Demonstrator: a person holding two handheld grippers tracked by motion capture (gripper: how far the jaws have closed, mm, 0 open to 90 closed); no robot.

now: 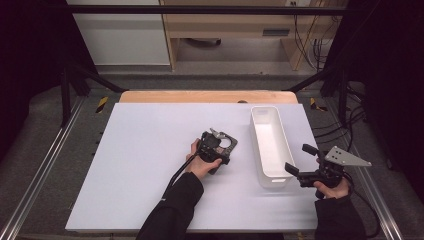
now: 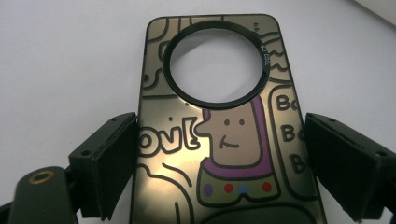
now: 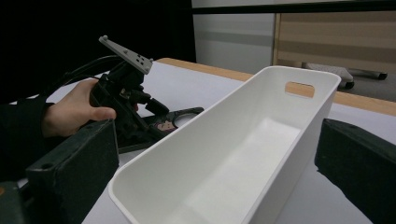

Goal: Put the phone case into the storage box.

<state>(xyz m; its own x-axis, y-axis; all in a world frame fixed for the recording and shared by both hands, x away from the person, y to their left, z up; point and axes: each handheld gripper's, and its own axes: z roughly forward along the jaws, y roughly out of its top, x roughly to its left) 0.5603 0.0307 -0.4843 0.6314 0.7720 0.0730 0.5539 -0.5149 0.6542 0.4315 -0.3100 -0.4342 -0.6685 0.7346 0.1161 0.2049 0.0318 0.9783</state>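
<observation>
A dark phone case (image 2: 224,140) printed with a cartoon figure and a round camera hole lies over the white table. My left gripper (image 2: 219,154) holds it by its long edges, both black pads pressed against the sides. From the high view, that gripper (image 1: 215,147) and the case (image 1: 227,142) sit at the table's middle, left of a white bin (image 1: 256,145). My right gripper (image 1: 299,158) stands open at the bin's near right corner. In the right gripper view its jaws (image 3: 210,177) spread to either side of the empty bin (image 3: 224,121), with the left gripper (image 3: 126,102) beyond.
The table's (image 1: 150,175) right edge runs close to the right hand. A wooden strip (image 1: 200,96) borders the far side. Black frame bars and cables stand around the table.
</observation>
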